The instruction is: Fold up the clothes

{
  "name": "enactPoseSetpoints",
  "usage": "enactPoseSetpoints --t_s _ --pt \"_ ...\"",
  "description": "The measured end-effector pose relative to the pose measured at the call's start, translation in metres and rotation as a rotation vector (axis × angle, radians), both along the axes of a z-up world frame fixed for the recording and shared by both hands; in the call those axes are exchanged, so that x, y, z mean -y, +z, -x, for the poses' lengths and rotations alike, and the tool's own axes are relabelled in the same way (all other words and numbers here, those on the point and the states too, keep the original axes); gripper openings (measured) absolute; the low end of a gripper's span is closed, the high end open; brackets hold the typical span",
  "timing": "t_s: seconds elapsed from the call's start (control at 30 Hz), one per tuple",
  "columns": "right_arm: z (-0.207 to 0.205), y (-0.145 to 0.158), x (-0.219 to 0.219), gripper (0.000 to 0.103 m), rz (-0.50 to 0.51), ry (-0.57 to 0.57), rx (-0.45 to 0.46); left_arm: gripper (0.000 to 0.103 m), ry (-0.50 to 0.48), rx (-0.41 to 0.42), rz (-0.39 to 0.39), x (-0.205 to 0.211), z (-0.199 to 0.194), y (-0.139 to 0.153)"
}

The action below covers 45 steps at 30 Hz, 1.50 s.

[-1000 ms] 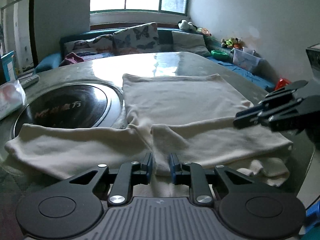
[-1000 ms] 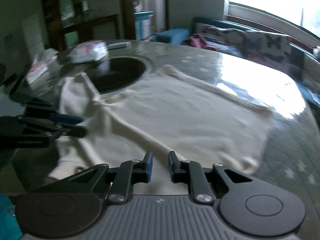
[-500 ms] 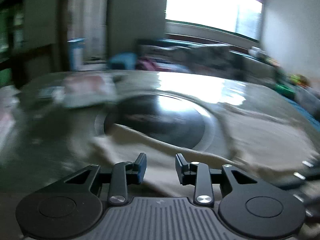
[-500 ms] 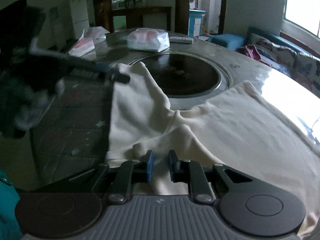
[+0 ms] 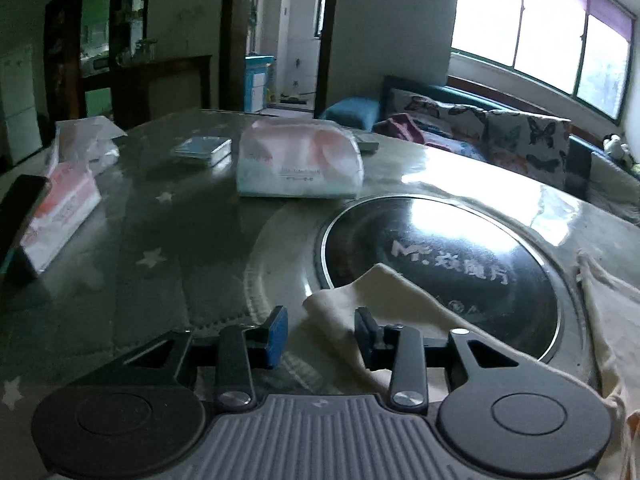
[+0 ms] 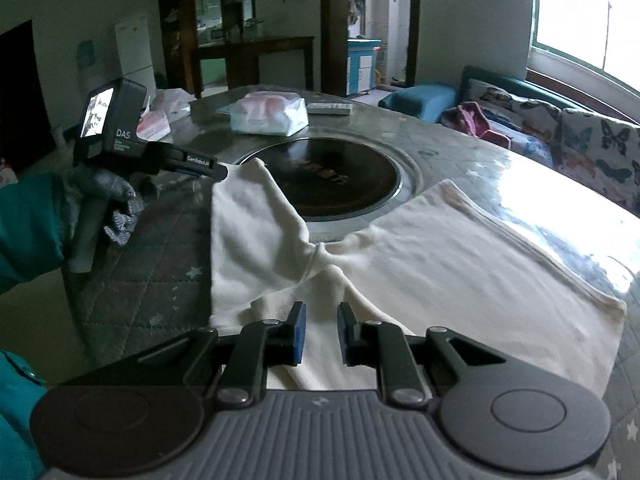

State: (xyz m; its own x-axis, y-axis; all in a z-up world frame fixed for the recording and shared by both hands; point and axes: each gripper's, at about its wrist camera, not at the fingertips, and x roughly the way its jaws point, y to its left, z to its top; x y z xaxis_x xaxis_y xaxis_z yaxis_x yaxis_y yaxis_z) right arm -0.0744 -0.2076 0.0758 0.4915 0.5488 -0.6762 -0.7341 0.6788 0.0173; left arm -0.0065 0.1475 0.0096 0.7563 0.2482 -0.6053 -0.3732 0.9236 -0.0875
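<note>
A cream long-sleeved top lies flat on the round table. Its left sleeve stretches out beside the black hotplate. In the left wrist view my left gripper is open wide, and the sleeve's end lies between its fingers. In the right wrist view the same left gripper, held by a gloved hand, touches the sleeve's tip. My right gripper hovers low over a bunched ridge of cloth near the armpit. Its jaws stand a little apart, with cloth showing in the gap.
A soft tissue pack sits behind the hotplate. A tissue box, a dark phone and a small flat box are at the left. A sofa with cushions runs behind the table.
My left gripper swung left from the garment's middle to the sleeve's end and opened wider. My right gripper turned left toward the sleeve, and its gap is unchanged.
</note>
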Motion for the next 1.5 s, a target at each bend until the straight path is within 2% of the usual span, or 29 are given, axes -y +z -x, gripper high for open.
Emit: enactPoseSetpoints --t_s 0.07,0.17,0.3,0.5,0.67,0.8,0.9,1.0,1.2,1.37,1.5 --pt "0.002 0.001 0.006 0.016 -0.005 -0.02 0.002 0.012 -0.009 0.004 -0.006 0.0 -0.002 -0.002" --pt "0.005 0.004 0.015 0.016 -0.016 -0.055 0.007 0.006 -0.025 0.031 0.025 0.0 0.0 0.004" --pt "0.007 0.009 0.033 0.016 -0.037 -0.11 0.019 0.005 -0.092 0.118 0.066 0.012 0.009 0.03" --pt "0.009 0.011 0.062 0.016 -0.063 -0.205 0.031 0.005 -0.304 0.24 0.12 0.068 0.028 0.08" --pt "0.015 0.009 0.092 0.016 -0.087 -0.293 0.037 0.005 -0.507 0.292 0.18 0.124 0.048 0.105" --pt "0.021 0.006 0.116 0.016 -0.099 -0.367 0.035 0.005 -0.669 0.3 0.223 0.171 0.063 0.111" --pt "0.025 0.003 0.134 0.016 -0.107 -0.419 0.027 0.005 -0.775 0.288 0.243 0.202 0.07 0.106" --pt "0.03 0.0 0.149 0.016 -0.118 -0.463 0.016 0.005 -0.866 0.237 0.272 0.228 0.071 0.093" --pt "0.034 -0.006 0.164 0.016 -0.143 -0.52 -0.01 0.005 -0.966 0.114 0.275 0.263 0.062 0.059" --pt "0.031 -0.004 0.162 0.016 -0.15 -0.522 -0.006 0.01 -1.03 0.012 0.266 0.267 0.055 0.039" --pt "0.027 -0.002 0.156 0.017 -0.163 -0.503 -0.008 0.013 -1.027 0.016 0.235 0.249 0.056 0.038"
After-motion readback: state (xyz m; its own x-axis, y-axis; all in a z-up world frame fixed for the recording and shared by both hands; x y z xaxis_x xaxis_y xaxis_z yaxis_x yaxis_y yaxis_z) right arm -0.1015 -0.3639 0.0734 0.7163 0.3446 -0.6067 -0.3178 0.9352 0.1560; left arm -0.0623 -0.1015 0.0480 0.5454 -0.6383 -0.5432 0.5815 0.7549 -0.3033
